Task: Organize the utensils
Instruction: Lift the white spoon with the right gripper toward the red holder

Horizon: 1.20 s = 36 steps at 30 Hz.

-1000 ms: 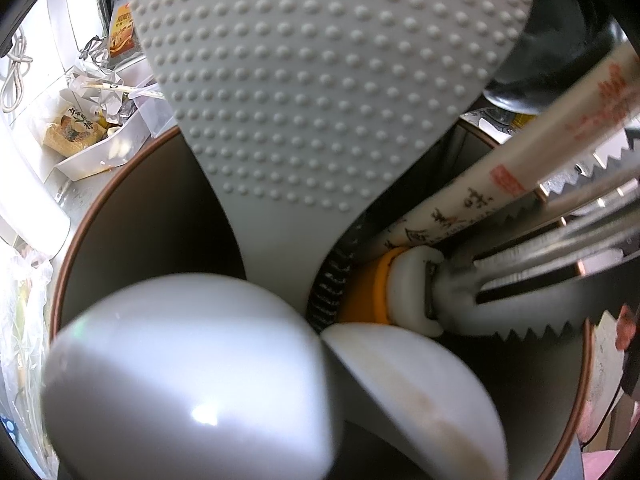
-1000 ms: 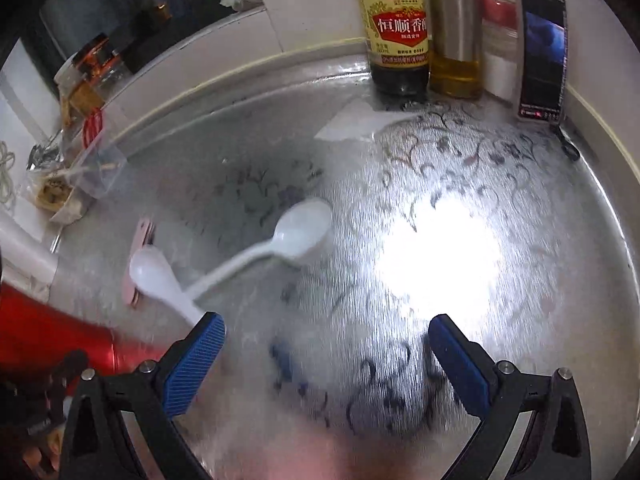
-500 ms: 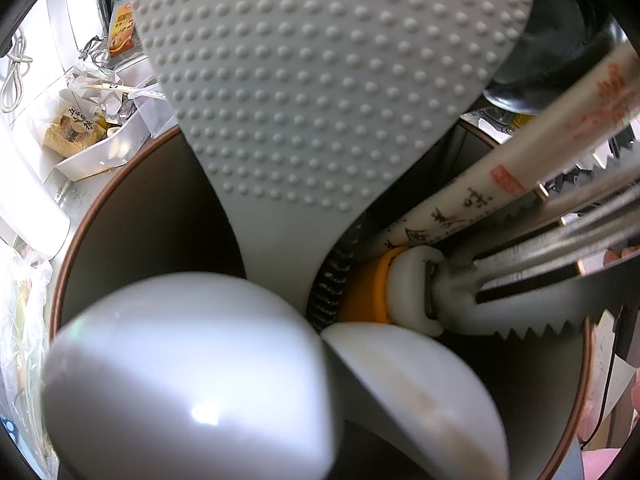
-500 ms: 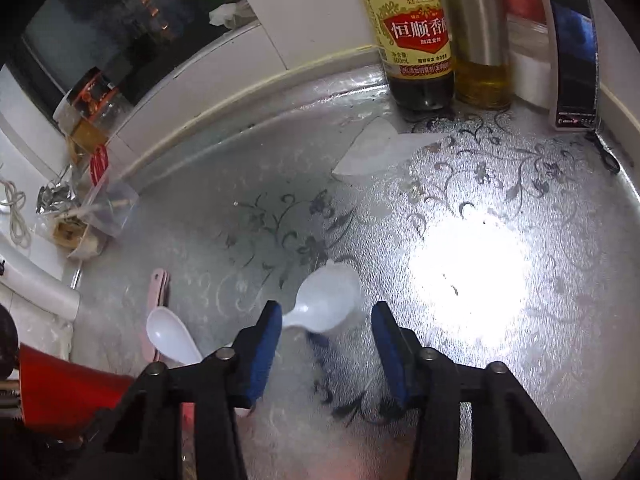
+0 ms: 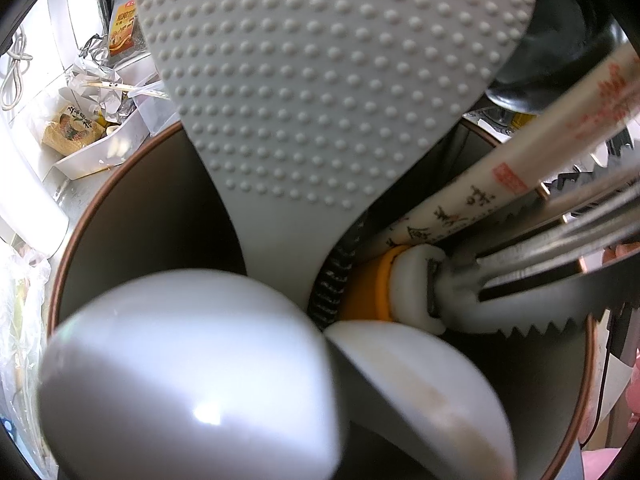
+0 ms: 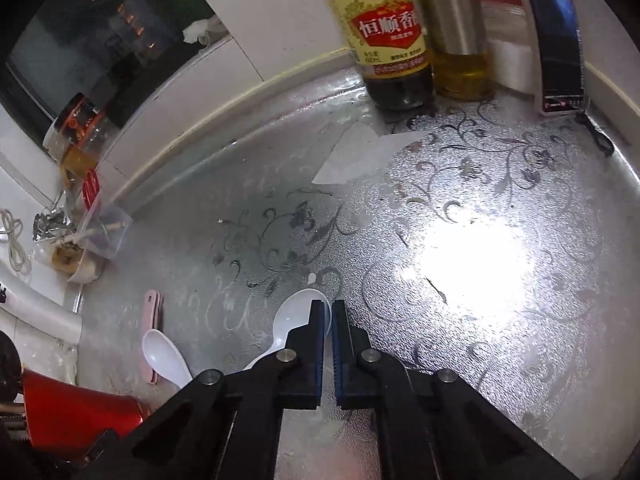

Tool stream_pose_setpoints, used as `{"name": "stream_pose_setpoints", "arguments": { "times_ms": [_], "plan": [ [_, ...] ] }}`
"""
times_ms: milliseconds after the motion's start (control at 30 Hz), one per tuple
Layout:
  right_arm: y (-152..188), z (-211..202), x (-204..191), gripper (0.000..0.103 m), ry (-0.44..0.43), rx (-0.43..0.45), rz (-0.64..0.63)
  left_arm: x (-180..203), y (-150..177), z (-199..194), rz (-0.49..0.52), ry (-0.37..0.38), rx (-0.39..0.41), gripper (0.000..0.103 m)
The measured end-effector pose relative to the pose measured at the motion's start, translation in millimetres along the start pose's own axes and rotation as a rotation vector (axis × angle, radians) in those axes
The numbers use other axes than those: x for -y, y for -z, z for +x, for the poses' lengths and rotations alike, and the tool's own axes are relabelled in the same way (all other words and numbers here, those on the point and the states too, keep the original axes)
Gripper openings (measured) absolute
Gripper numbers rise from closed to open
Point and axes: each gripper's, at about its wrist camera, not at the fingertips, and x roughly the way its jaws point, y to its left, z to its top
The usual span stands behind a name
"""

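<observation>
Spoon (image 6: pixel 296 314) lies bowl-first at the tips of the right gripper (image 6: pixel 328 309), its handle running back-left under that gripper's left finger. The jaws have just closed, apparently pinching the bowl's right rim. A second spoon (image 6: pixel 160 350) lies further left.

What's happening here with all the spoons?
Someone is tidying utensils with two hand-held grippers. The right gripper has just closed its jaws on the bowl of a white spoon lying on the shiny counter. Another white spoon waits beside it. The other camera looks into a brown holder already crowded with a rice paddle, spoons and chopsticks.
</observation>
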Motion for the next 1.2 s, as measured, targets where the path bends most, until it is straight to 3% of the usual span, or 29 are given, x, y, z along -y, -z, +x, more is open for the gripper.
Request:
{"name": "stream_pose_setpoints", "arguments": {
  "times_ms": [533, 867, 1200],
  "plan": [
    [-5.1, -95.5, -25.2, 0.003, -0.005, 0.233, -0.085, -0.5, 0.1, 0.0, 0.000, 0.000, 0.000, 0.089],
    [-11.8, -172.9, -118.3, 0.003, -0.139, 0.429, -0.309, -0.5, 0.5, -0.8, 0.000, 0.000, 0.002, 0.089],
    [-0.9, -210.3, -194.3, 0.003, -0.251, 0.517, -0.499, -2.0, 0.5, -2.5, -0.001, 0.000, 0.005, 0.089]
  ]
}}
